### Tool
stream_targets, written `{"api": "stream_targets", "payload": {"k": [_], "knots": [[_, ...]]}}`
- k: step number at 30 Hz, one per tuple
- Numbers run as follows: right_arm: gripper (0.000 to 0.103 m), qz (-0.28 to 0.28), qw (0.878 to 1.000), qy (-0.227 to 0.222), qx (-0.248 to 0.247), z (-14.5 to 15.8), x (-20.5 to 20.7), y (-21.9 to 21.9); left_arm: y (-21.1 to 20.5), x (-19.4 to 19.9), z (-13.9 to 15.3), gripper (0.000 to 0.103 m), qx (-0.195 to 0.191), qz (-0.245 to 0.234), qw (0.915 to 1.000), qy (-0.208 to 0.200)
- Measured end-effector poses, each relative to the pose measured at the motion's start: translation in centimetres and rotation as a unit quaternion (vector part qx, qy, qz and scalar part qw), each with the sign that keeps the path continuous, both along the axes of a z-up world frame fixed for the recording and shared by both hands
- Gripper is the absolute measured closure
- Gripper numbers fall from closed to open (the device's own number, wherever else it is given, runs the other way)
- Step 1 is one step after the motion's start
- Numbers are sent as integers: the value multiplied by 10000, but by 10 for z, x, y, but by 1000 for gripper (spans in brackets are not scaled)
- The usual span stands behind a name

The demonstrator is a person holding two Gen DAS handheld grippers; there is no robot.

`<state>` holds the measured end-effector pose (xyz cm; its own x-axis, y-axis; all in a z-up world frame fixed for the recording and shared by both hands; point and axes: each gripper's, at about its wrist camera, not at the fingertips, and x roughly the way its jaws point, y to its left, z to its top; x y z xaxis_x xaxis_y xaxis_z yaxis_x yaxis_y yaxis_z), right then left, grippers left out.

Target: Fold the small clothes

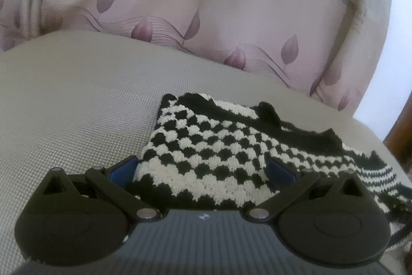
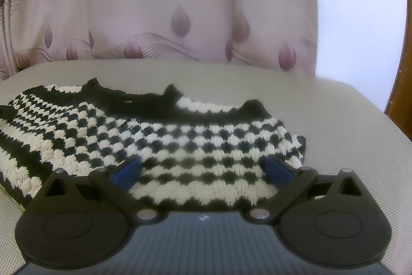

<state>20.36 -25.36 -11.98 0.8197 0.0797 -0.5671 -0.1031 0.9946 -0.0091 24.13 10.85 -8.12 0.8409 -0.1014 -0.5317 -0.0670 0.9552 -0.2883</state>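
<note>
A small black-and-white checkered knit garment (image 1: 219,146) lies flat on a beige cushioned surface (image 1: 77,99). It has a black trimmed far edge and striped bands at its side. My left gripper (image 1: 202,169) is open, its blue-padded fingers (image 1: 123,168) spread on either side of the garment's left near edge. In the right wrist view the same garment (image 2: 167,138) spreads across the surface (image 2: 347,120). My right gripper (image 2: 203,169) is open, with its blue fingers (image 2: 279,169) astride the garment's right near edge. Neither gripper holds cloth.
A pale pink curtain (image 1: 206,4) with purple leaf prints hangs right behind the surface and also shows in the right wrist view (image 2: 180,4). A brown wooden edge (image 2: 401,68) stands at the far right. Bare cushion lies left of the garment.
</note>
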Motion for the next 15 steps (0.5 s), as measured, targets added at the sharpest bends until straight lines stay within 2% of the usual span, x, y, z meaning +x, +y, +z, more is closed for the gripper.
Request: {"api": "stream_targets", "payload": {"k": [2,5,9,10,12,15], "knots": [[1,-1,10000,-61,-54,1,-2,1,4,-5,1,0,-104,68,9998,-173],[0,-9,9999,-23,-111,0,-1,3,14,-12,5,0,-437,-99,9984,-341],[0,23,10000,-55,-46,1,-2,2,41,-17,13,0,-1233,-257,9920,-116],[0,43,10000,-61,-5,1,-2,1,47,-12,16,1,-1288,-379,9909,-27],[0,81,9999,-78,86,1,-3,0,48,4,21,6,-1011,-573,9930,214],[0,126,9995,-171,255,2,-6,-4,43,36,23,7,-253,-996,9931,574]]}}
